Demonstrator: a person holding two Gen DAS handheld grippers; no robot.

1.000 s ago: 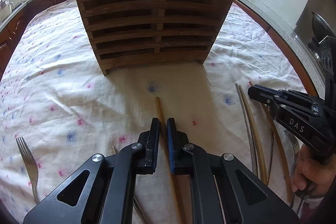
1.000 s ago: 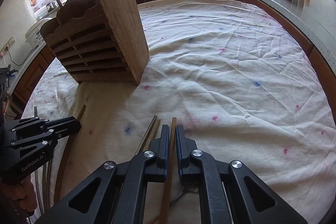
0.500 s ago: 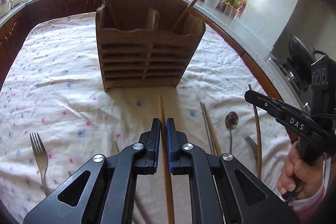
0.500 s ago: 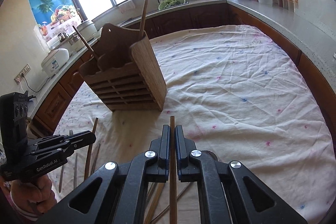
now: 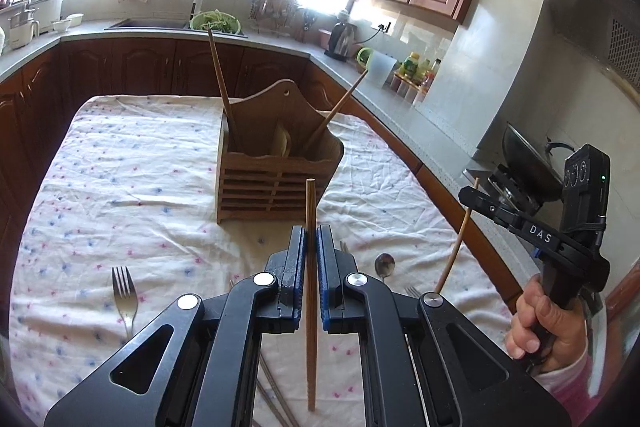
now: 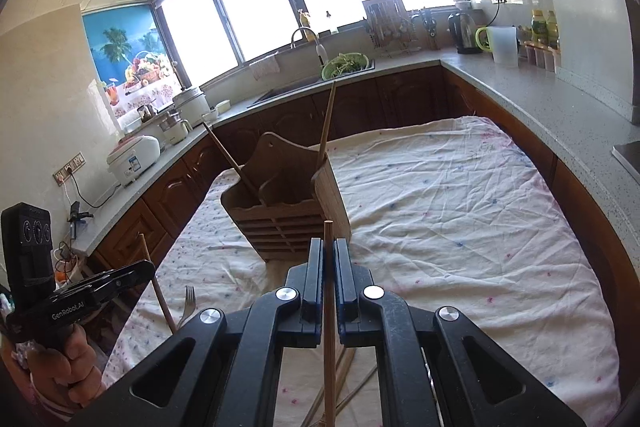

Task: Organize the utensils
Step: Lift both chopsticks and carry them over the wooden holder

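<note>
A slatted wooden utensil holder [image 5: 276,179] [image 6: 288,211] stands upright on the flowered tablecloth, with two wooden chopsticks [image 5: 219,83] leaning out of its compartments. My left gripper [image 5: 311,233] is shut on a wooden chopstick [image 5: 311,203], held above the cloth short of the holder. My right gripper [image 6: 329,245] is shut on another wooden chopstick [image 6: 329,367]. Each gripper shows in the other's view, off to the side: right gripper [image 5: 467,194], left gripper [image 6: 148,269], both raised with their sticks hanging down.
A fork [image 5: 124,291] [image 6: 188,303], a spoon [image 5: 385,263] and more chopsticks lie on the cloth [image 6: 460,219] under the grippers. Dark cabinets and a grey counter [image 6: 540,99] ring the table. A wok [image 5: 528,163] sits to the right.
Both grippers have lifted off the cloth, each carrying its chopstick, and tipped up. The holder now looks smaller and farther away. A spoon and a fork came into view.
</note>
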